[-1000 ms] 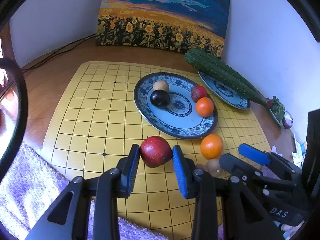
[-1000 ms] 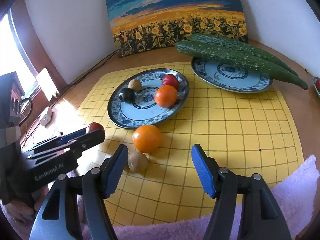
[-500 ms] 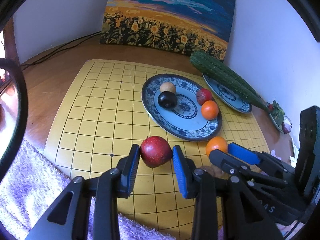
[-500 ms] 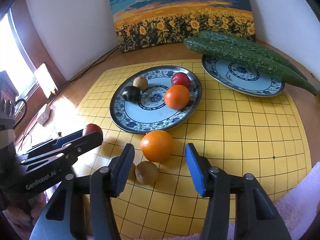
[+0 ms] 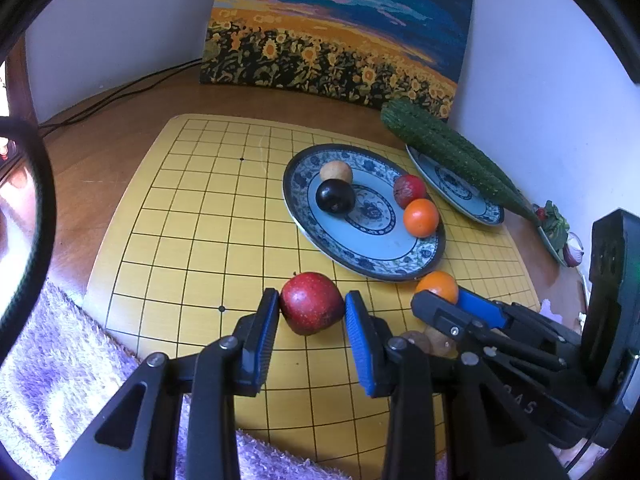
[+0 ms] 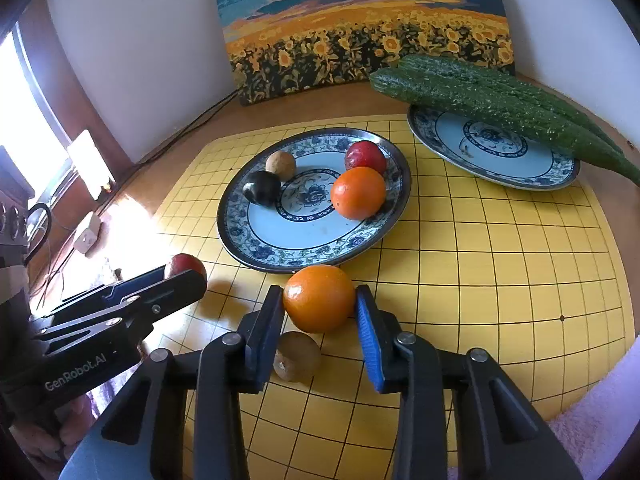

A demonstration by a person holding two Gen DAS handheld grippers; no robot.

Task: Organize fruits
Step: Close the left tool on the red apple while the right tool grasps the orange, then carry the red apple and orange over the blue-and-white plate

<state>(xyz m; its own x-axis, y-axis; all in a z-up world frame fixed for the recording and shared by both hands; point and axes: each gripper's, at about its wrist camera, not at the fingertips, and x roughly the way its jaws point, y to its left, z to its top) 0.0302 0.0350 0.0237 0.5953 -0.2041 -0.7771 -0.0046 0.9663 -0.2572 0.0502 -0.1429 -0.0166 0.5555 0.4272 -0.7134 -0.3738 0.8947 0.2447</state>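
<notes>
A red apple rests on the yellow grid board, and my left gripper is shut on it, both blue pads against its sides. My right gripper has its jaws closing on an orange, with the pads touching both sides of it. A brown kiwi-like fruit lies just beneath that orange. Beyond them, the blue-patterned plate holds another orange, a red plum, a dark plum and a tan fruit. The left gripper also shows in the right wrist view.
A second patterned plate at the back right carries long green cucumbers. A sunflower painting leans on the wall. Purple towel covers the near edge. Cables run along the back left.
The right gripper has come forward over the orange and its jaws have narrowed from wide apart to touching it. The left gripper has kept its hold on the apple.
</notes>
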